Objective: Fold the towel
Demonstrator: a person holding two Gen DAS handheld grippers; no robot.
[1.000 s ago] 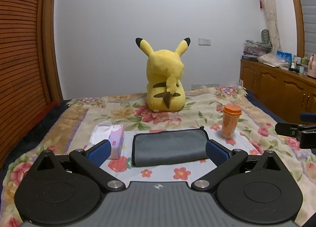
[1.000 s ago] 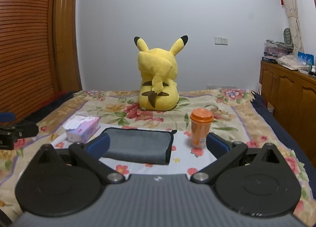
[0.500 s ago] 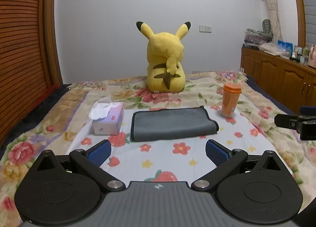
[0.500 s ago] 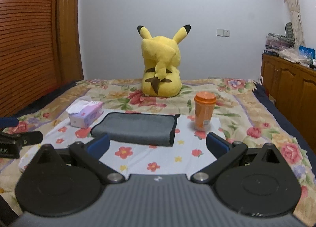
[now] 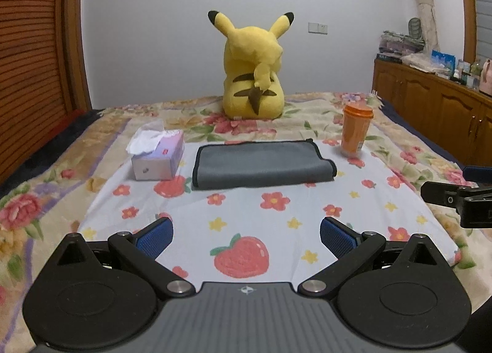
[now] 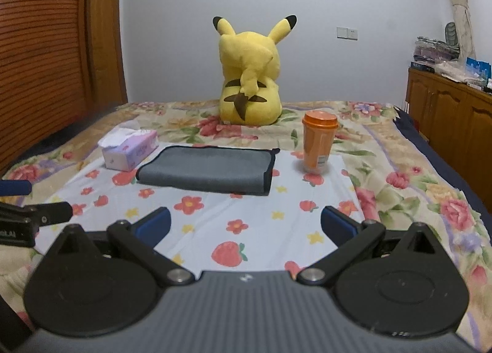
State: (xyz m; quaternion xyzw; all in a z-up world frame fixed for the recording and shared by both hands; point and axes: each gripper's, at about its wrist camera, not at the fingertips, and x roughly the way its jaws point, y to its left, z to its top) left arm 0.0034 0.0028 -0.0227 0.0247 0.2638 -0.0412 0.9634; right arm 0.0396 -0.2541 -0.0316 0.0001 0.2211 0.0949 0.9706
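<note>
Both of my claws are pulling back from the towel (image 5: 263,164): a second ago it was sitting right between my left fingertips, and now a wide stretch of flowered sheet (image 5: 246,217) is showing between them and its near edge. I am holding the left gripper (image 5: 246,234) with its blue pads spread wide apart and nothing between them, and the right gripper (image 6: 246,222) is standing just as wide and just as empty.

That grey towel is lying flat on the sheet, already doubled into a neat long rectangle with its dark-trimmed edges lined up at its right end. It is sitting between the tissue box (image 5: 158,154) on its left and the orange cup (image 5: 356,130) on its right, touching neither, with the yellow plush toy (image 5: 253,67) well behind it.

Judging by that, I am looking at a fold that is finished or nearly so. Whether one more halving is wanted, I cannot tell; if so, I am needing to come back in for the short end.
</note>
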